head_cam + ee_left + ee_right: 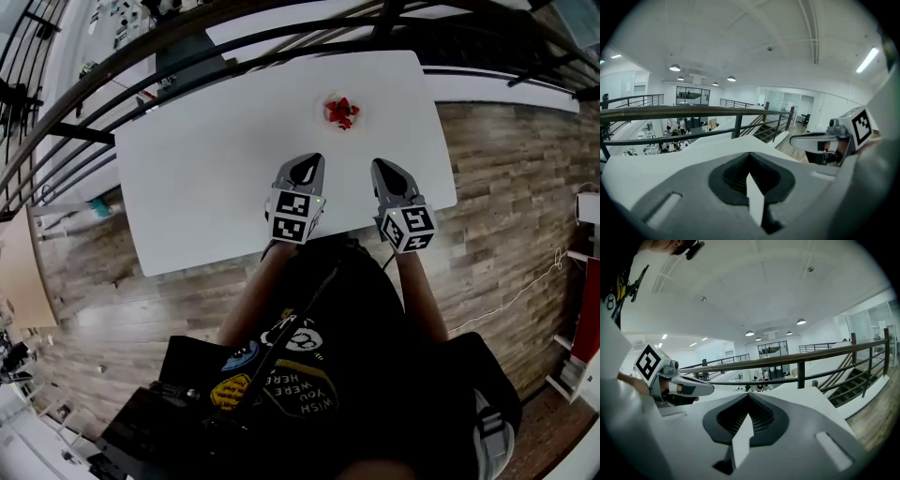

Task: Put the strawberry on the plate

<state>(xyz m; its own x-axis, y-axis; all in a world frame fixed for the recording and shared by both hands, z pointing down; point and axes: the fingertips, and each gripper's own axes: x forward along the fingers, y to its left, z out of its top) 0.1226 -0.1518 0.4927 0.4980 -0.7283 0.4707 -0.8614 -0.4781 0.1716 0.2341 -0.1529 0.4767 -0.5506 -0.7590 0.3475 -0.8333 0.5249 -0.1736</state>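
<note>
Both left gripper (308, 161) and right gripper (385, 168) hold jaws clenched, empty, above the white table's (216, 169) near edge; red strawberry (340, 112) lies on small white plate (325, 114), so seemingly only withdrawal remains.

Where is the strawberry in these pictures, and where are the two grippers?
strawberry (341, 112): head view, middle of the red fruit.
left gripper (311, 157): head view, tip of its closed jaws.
right gripper (381, 163): head view, tip of its closed jaws.

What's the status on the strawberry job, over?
Left tool shut, empty. Right tool shut, empty. Strawberry on the plate, far side of table. Nothing between tools and plate.
</note>
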